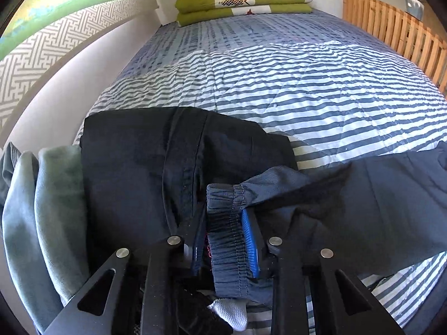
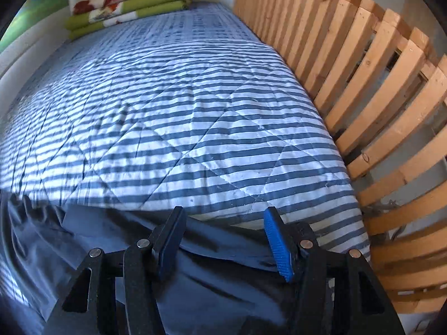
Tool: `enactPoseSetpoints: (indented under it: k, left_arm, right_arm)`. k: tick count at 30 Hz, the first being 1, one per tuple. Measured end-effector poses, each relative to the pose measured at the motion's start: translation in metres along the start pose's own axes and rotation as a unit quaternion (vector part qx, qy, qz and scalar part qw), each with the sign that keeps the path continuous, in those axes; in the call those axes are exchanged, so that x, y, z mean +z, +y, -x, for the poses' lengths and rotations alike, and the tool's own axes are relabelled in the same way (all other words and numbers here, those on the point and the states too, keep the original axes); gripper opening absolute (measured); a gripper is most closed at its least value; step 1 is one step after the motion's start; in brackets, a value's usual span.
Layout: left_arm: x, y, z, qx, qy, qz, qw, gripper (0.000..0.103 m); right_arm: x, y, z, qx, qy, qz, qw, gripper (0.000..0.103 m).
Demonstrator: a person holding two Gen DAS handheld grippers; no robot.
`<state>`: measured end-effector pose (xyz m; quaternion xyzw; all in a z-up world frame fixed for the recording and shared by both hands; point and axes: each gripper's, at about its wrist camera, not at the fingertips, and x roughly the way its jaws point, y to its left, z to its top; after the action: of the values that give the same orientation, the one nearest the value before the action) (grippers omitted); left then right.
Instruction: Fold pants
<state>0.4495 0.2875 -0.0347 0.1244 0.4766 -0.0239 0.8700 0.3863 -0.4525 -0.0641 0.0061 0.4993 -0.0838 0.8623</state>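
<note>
My left gripper is clamping the gathered elastic waistband of the dark blue pants. The band is standing upright between my two fingers, with the blue ribbed pad pressing on its right side and the black finger on its left. From the clamped band, the pants fabric is running off to the right of my fingers, lying across the striped quilt.

Just left of my left fingers, and extending ahead of them, a folded black garment is lying flat. Further left, a grey-green garment is lying beside it. Below my fingers, a small piece of white mesh fabric is showing. Far ahead of the fingers, a stack of folded blankets in green, red and white is resting at the head of the bed.

My right gripper is standing with its jaws apart, and neither pad is pressing on anything. Its fingers are hovering over the dark blue pants fabric, which is spreading beneath and between them and bunching into folds to their left. The edge of the fabric is lying just ahead of the fingertips, with the striped quilt continuing beyond it. To the right of the right fingers, a wooden slatted frame is standing along the bed.
</note>
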Motion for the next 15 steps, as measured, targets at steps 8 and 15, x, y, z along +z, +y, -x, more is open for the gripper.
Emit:
enactPoseSetpoints:
  k: [8, 15]
  left_arm:
    - [-0.002, -0.003, -0.003, 0.003, 0.005, -0.011, 0.9999, 0.027]
    - [-0.003, -0.006, -0.002, 0.006, 0.005, -0.01, 0.9999, 0.027]
  right_arm:
    - [-0.033, -0.043, 0.01, -0.025, -0.001, -0.041, 0.999, 0.062]
    - [-0.056, -0.108, 0.0, -0.055, 0.019, -0.139, 0.989, 0.063]
